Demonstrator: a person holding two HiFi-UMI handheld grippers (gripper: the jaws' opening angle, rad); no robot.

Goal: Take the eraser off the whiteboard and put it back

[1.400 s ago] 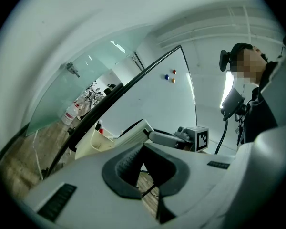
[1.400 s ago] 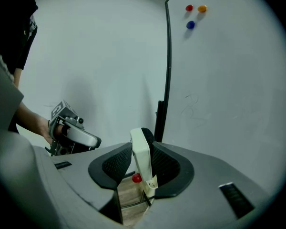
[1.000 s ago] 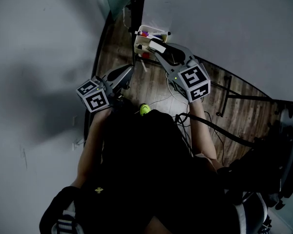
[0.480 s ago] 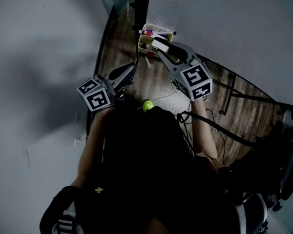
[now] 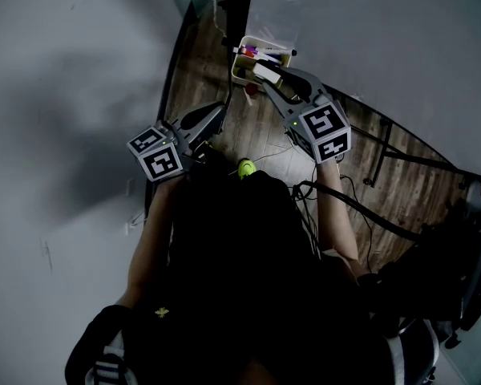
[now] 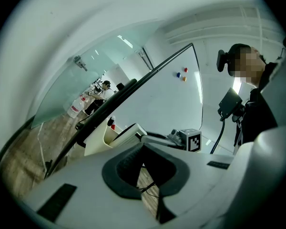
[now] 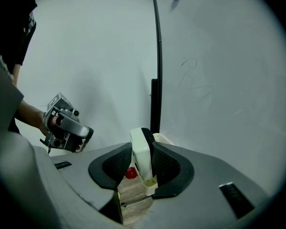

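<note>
The white eraser (image 7: 140, 155), with black felt on its back, stands upright between the pads of my right gripper (image 7: 142, 165), which is shut on it. In the head view the eraser (image 5: 264, 73) hangs just over the cream marker tray (image 5: 242, 64) at the foot of the whiteboard (image 5: 369, 46). My left gripper (image 5: 215, 117) is lower left of it, pointing level. Its jaws stand slightly apart, and my left gripper (image 6: 144, 171) holds nothing. From there the eraser (image 6: 125, 135) and tray (image 6: 96, 141) show ahead.
Markers lie in the tray, with a red thing (image 7: 130, 173) below it. The board's black stand post (image 7: 155, 104) runs up behind the eraser. Small magnets (image 6: 181, 75) stick high on the board. A person (image 6: 257, 104) stands at the right; cables and a green ball (image 5: 245, 167) lie on the wooden floor.
My right gripper has sunk a little with the eraser, closer to the tray. The left gripper has stayed where it was.
</note>
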